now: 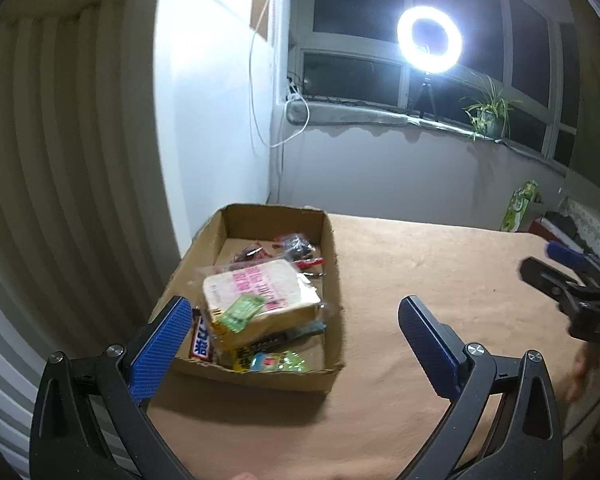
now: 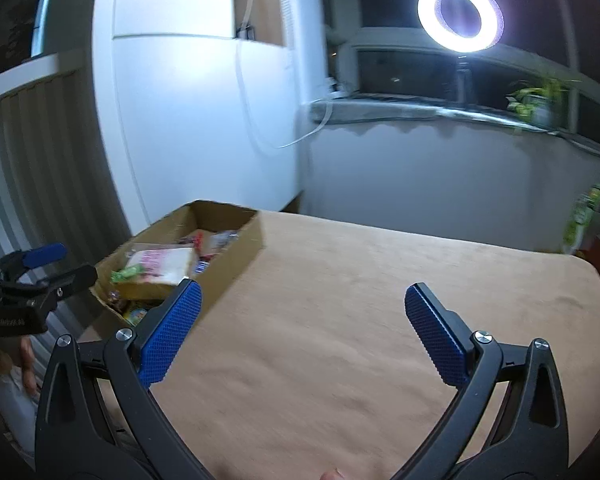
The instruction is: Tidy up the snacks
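Our left gripper (image 1: 296, 320) hangs spread wide with nothing between its blue pads (image 1: 162, 344), poised above the near end of the cardboard box (image 1: 328, 240), its left pad over the box's near left corner. Our right gripper (image 2: 302, 312) is likewise released and empty, hovering over bare tan table (image 2: 380, 280) with the box off to its left. Inside the box, a bagged loaf of sliced bread (image 1: 256, 300) with pink print and a green sticker lies on top of the pile, tilted. Under its left edge a candy bar (image 1: 202, 342) pokes out, and a green and yellow packet (image 1: 278, 362) sits at the near wall. Farther back lie small red-trimmed wrappers (image 1: 300, 250), too blurred to read. The box stands at the table's left edge, close to the white wall. Beyond it, a ring light (image 1: 429, 37) glares from the windowsill, a potted plant (image 1: 490, 114) to its right, and a green carton (image 1: 520, 206) stands past the far right corner of the table.
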The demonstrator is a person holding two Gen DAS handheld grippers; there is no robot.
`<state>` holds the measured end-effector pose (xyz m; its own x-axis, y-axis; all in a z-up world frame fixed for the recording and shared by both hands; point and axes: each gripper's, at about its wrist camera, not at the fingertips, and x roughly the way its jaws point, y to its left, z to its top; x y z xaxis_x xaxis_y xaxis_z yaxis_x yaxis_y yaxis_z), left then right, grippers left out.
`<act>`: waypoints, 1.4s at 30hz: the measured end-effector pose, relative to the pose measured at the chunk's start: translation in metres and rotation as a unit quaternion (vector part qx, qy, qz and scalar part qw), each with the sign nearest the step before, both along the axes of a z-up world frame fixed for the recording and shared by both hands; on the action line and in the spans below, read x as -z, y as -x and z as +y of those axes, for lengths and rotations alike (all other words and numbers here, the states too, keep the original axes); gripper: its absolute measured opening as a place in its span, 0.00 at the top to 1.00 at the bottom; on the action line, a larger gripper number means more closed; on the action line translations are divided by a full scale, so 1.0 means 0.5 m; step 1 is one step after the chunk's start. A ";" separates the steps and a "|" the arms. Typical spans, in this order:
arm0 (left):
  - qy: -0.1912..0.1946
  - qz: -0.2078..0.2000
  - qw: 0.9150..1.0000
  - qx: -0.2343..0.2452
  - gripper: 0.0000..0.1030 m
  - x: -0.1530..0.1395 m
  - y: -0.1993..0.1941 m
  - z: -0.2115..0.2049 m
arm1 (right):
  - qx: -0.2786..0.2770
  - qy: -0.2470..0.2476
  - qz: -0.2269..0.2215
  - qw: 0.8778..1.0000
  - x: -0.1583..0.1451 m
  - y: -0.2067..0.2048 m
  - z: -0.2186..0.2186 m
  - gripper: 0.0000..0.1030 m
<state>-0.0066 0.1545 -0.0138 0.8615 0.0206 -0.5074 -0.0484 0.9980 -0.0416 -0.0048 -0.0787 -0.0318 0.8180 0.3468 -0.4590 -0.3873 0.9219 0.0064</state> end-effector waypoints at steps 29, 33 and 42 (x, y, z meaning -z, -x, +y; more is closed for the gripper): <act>-0.001 0.004 0.998 0.056 0.00 -0.037 0.016 -0.258 | 0.107 -0.013 -0.038 0.993 -0.030 0.090 -0.241 0.00; -0.013 0.004 0.998 0.054 0.00 -0.038 0.020 -0.283 | 0.110 -0.019 -0.037 0.993 -0.029 0.089 -0.257 0.00; -0.012 0.011 0.998 0.066 0.00 -0.033 0.030 -0.315 | 0.118 -0.027 -0.036 0.992 -0.028 0.089 -0.283 0.00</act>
<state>-0.0216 -0.0030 0.0026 0.8462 -0.0797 -0.5268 0.0829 0.9964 -0.0175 -0.0495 -0.2204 -0.0178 0.9090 0.1648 -0.3827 -0.1626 0.9859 0.0385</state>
